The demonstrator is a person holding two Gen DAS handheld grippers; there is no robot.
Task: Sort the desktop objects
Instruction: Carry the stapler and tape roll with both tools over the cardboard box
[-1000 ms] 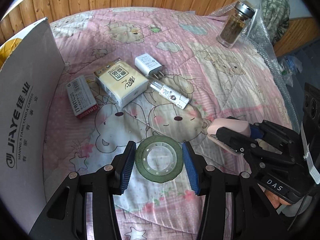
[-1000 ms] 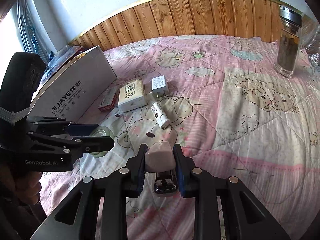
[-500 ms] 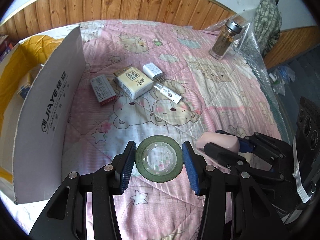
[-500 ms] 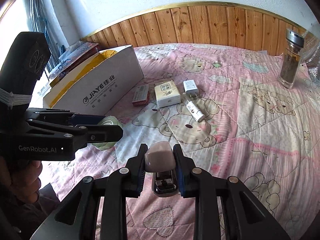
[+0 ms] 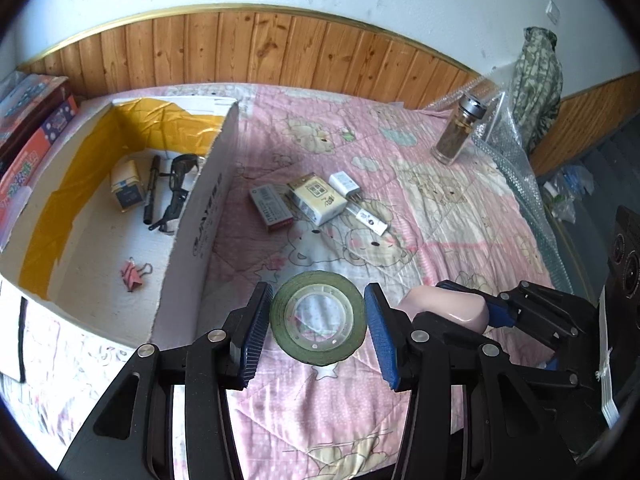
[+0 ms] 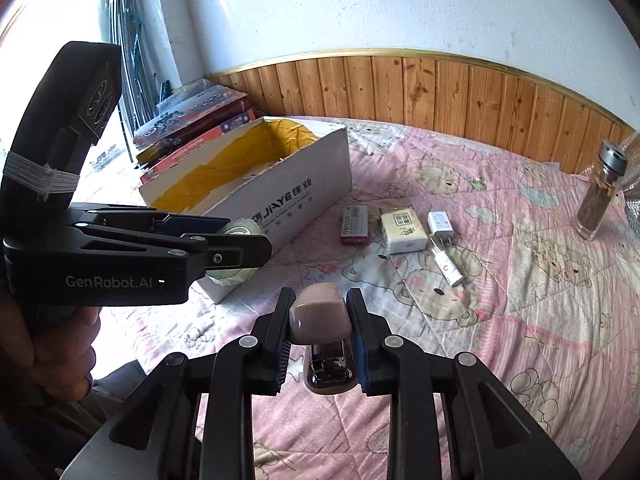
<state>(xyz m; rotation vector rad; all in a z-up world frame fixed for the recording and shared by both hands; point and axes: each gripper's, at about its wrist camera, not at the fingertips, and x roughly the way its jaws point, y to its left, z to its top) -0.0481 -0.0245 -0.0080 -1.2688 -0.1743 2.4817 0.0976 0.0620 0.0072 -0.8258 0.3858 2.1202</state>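
My left gripper [image 5: 318, 326] is shut on a green tape roll [image 5: 318, 322] and holds it above the pink quilt, right of the white cardboard box [image 5: 200, 216]. My right gripper [image 6: 320, 322] is shut on a pink stapler [image 6: 320, 314], lifted above the quilt; the stapler also shows in the left wrist view [image 5: 444, 310]. The box [image 6: 304, 196] holds a small carton [image 5: 127, 189], a pen [image 5: 151, 188], glasses [image 5: 176, 196] and a pink binder clip [image 5: 134, 274]. On the quilt lie a red staple box [image 5: 270, 208], a tissue pack [image 5: 317, 198], a white charger [image 5: 344, 185] and a white tube [image 5: 370, 220].
A glass tea bottle [image 5: 458, 128] stands at the far right by bubble wrap [image 5: 516, 168]. Stacked books [image 6: 192, 128] lie behind the box. A wooden wall panel [image 5: 280, 48] runs along the back. The left gripper shows in the right wrist view [image 6: 236, 254].
Both grippers have risen and pulled back with their objects held. The box's inside has come into view on the left, and the quilt objects look farther away.
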